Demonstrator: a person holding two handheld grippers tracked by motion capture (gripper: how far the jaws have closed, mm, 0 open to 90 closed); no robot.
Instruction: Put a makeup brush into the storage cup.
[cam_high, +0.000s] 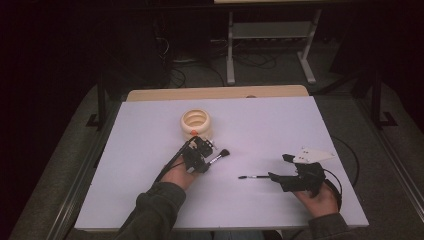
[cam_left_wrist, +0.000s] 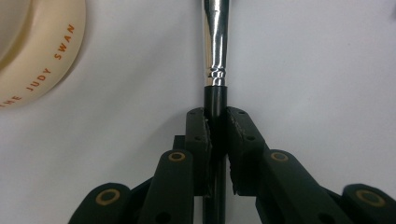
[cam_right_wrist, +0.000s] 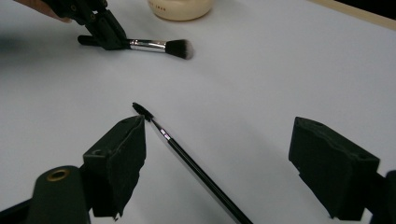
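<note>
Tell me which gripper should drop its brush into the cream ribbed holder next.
Left. The left gripper is shut on the fluffy black makeup brush beside the cream ribbed holder; the right gripper is open.

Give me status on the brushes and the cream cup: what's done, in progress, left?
Done: nothing visibly inside the cream cup yet. In hand: the left tool is shut on the black handle of the fluffy brush, which lies low over the table beside the cup. Left: the thin brush lies on the table between the open jaws of the right tool, not gripped. Both brushes probably go in the cup.
</note>
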